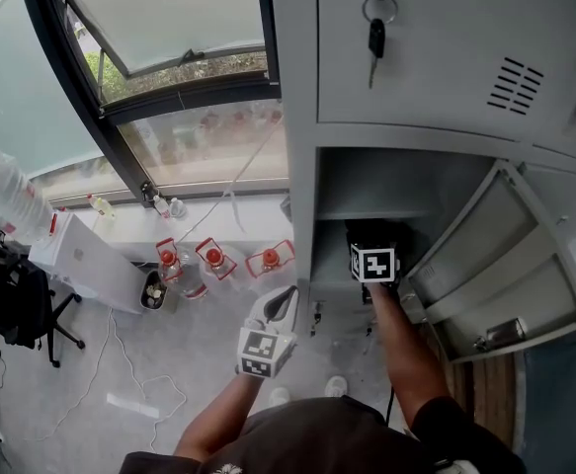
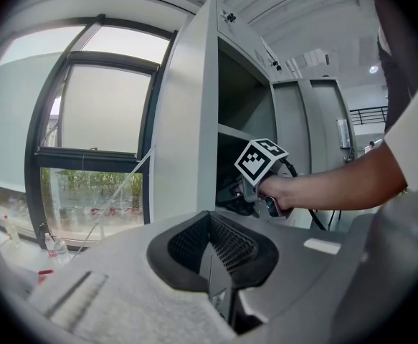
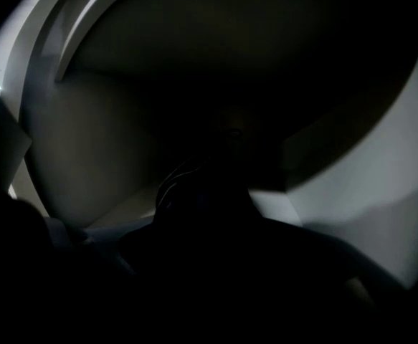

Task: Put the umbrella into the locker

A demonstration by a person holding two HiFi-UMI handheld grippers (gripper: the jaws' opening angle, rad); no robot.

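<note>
The grey locker (image 1: 305, 196) has one compartment open, its door (image 1: 510, 265) swung out to the right. My right gripper (image 1: 369, 237) reaches into that compartment, marker cube at the opening. A black umbrella (image 1: 365, 227) lies dark ahead of it inside. In the right gripper view the folded umbrella (image 3: 198, 192) fills the space between the jaws as a dark mass, and the gripper (image 3: 209, 221) looks shut on it. From the left gripper view the umbrella (image 2: 230, 192) shows just inside the locker. My left gripper (image 1: 286, 302) hangs outside, left of the locker, its pads (image 2: 230, 246) together and empty.
Keys (image 1: 376, 23) hang from the shut door above. Several red-capped bottles (image 1: 213, 257) stand on the floor by the window (image 1: 199, 146). A white box (image 1: 80, 260) and a loose white cable (image 1: 139, 393) lie to the left. A black chair (image 1: 11, 304) stands at the far left.
</note>
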